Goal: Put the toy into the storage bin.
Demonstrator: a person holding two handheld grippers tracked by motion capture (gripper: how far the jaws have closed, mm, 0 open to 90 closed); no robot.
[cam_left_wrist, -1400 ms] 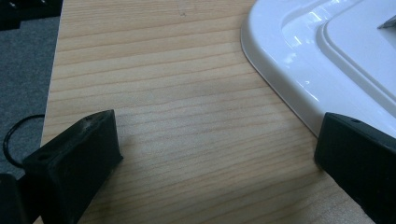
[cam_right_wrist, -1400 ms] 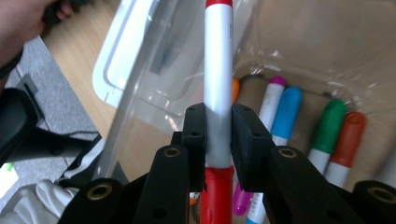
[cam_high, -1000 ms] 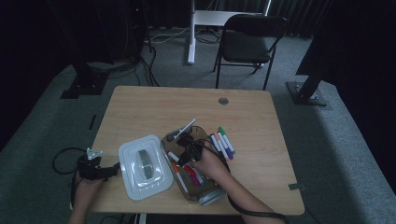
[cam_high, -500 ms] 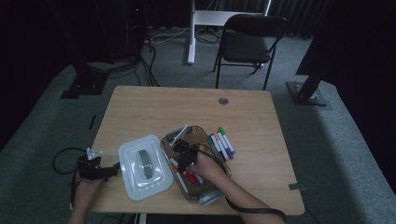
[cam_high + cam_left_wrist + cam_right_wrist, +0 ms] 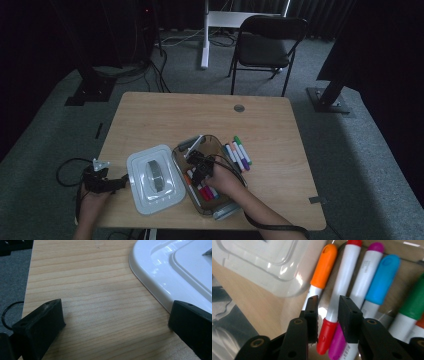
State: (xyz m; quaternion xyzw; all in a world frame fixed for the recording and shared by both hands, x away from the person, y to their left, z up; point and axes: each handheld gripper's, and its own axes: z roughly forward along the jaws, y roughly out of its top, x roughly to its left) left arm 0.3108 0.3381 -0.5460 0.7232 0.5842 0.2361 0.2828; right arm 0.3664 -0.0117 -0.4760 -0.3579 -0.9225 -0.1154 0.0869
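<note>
White marker barrels (image 5: pixel 342 287), print unreadable

Right hand-held gripper (image 5: pixel 200 165) sits in the marker tray (image 5: pixel 220 141) — white lid (image 5: pixel 152 179) alongside.

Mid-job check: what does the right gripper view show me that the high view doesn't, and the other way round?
Right gripper view: the right tongs straddle the red-capped marker at its white barrel. Their jaws have just been opening, with the marker between them. High view: the left tongs at the edge of the white lid, and loose markers on the table beside the clear tray. Both: the lid and the packed markers in the tray.
</note>
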